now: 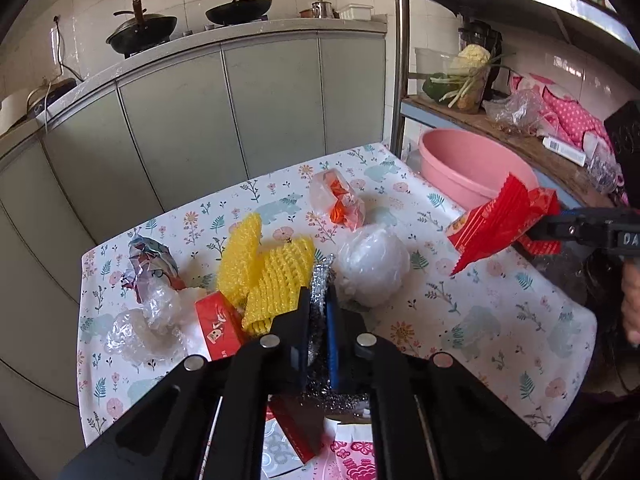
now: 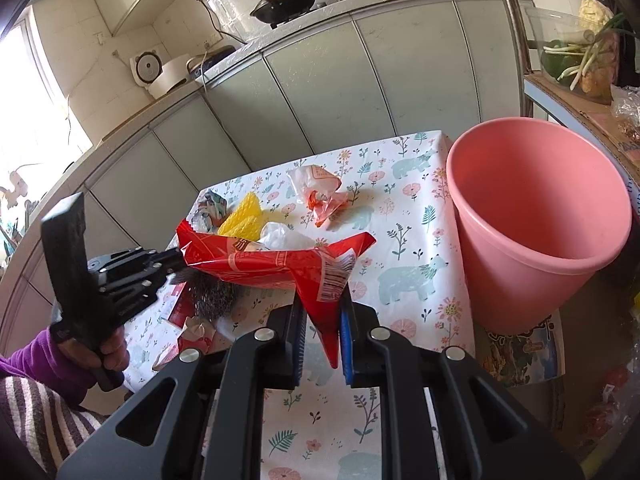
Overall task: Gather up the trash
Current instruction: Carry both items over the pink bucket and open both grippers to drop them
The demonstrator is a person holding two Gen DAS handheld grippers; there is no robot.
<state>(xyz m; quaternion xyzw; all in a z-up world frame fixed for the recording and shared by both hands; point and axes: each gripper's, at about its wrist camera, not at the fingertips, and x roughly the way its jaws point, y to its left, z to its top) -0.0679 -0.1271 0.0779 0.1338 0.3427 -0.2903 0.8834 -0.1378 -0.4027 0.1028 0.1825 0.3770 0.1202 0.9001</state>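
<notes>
- Two claws, both pinching: right claw [image 2: 323, 312] grips a red wrapper [image 2: 280, 264] (barcode showing), pink bin [image 2: 540, 248] to its right.
- Left claw [image 1: 318, 304] clamps a steel scourer [image 1: 320, 280], yellow netting [image 1: 272, 276] just left.

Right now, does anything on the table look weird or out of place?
Yes. The left tongs grip a silvery steel-wool scrubber, a cleaning tool among crumpled wrappers. The pink plastic bin looks empty, while the right tongs hold a red snack bag.
</notes>
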